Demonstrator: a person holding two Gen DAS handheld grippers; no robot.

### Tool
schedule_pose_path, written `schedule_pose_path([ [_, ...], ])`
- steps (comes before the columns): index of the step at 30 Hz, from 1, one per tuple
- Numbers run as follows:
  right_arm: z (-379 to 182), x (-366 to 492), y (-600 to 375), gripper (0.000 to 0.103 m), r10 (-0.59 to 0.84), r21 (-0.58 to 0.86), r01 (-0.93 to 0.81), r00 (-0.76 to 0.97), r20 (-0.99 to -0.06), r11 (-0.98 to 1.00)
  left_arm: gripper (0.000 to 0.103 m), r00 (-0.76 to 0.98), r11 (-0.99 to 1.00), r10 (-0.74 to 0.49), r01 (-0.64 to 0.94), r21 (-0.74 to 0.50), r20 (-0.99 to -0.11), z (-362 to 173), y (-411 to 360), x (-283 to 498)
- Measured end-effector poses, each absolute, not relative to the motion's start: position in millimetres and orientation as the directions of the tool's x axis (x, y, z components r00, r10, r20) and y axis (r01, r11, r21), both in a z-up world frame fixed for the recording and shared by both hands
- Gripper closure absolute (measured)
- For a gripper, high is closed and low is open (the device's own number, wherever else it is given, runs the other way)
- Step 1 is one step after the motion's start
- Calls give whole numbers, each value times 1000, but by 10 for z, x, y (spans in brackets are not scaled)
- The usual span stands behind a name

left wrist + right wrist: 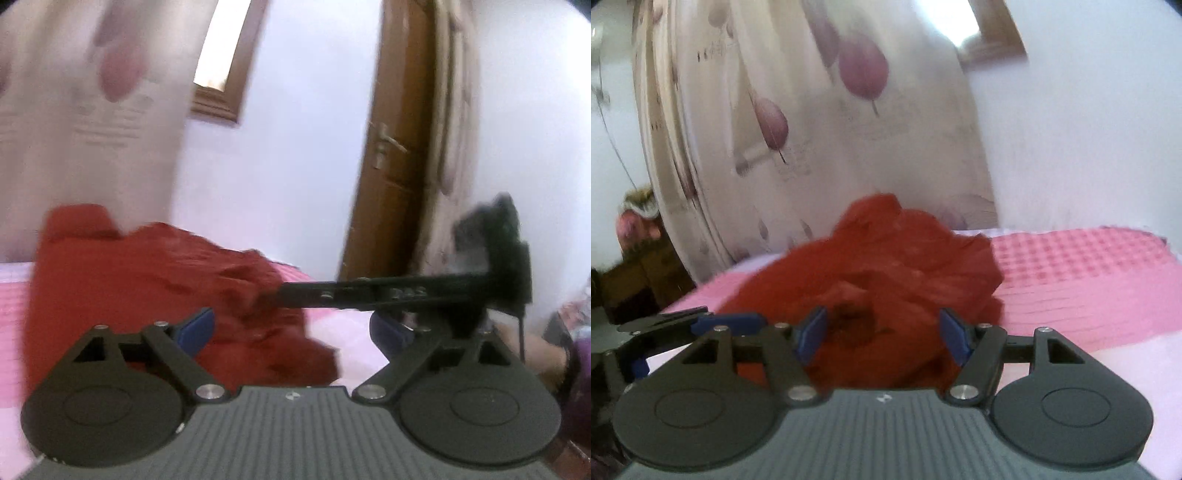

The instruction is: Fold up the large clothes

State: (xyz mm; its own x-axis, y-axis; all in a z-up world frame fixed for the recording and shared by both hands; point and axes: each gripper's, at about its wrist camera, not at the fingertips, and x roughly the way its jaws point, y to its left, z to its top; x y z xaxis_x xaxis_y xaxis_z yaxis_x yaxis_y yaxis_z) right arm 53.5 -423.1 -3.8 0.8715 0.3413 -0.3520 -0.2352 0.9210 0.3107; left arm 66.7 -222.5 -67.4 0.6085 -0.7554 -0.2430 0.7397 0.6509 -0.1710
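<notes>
A large red garment (147, 280) lies crumpled on a pink bed (14, 295). My left gripper (291, 330) is open over the garment's near edge, its blue pads wide apart. The right gripper (280, 295) reaches in from the right in this view, its tips at a raised fold of the red cloth. In the right wrist view the garment (886, 266) is bunched in front of my right gripper (884, 338), whose blue pads stand apart with red cloth between and below them. The left gripper (727, 323) shows at the left edge.
A flowered curtain (798, 122) hangs behind the bed. A brown wooden door (395, 155) stands at the right of the white wall. The pink checked bedcover (1089, 280) stretches to the right. Dark furniture (639, 284) stands at the bed's left.
</notes>
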Motion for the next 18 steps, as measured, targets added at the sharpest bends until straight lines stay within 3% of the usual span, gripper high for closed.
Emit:
schedule_pose_path([
  [2,-36,460,-4186,36,335,304,-235,880,-337,923,14,610,647,-762,717,-259,-215,-636,-1980,697],
  [6,-30,375,-4258,36,353,379,-219,876,-330,899,15,686,710,-699,634,-306,-199,-572,-1622,820],
  [10,37,315,-4092,36,369,351,-245,861,-349,904,29,699,730,-672,570,-376,-246,-634,-1485,1126],
  [12,11,337,-3966,37,332,284,-230,855,-399,931,30,703,743,-663,575,-344,-256,-653,-1534,1146],
  [13,-32,392,-3930,41,304,257,-205,845,-440,944,30,700,741,-666,584,-331,-256,-650,-1571,1126],
  [14,-96,422,-3931,57,301,258,-197,832,-466,946,30,697,739,-669,590,-324,-258,-666,-1594,1109],
  [15,-183,445,-3959,62,305,278,-185,819,-487,942,30,689,734,-676,600,-317,-260,-657,-1617,1099],
  [18,-492,453,-4191,63,331,417,-121,813,-479,901,25,700,746,-665,610,-266,-261,-652,-1674,1057],
])
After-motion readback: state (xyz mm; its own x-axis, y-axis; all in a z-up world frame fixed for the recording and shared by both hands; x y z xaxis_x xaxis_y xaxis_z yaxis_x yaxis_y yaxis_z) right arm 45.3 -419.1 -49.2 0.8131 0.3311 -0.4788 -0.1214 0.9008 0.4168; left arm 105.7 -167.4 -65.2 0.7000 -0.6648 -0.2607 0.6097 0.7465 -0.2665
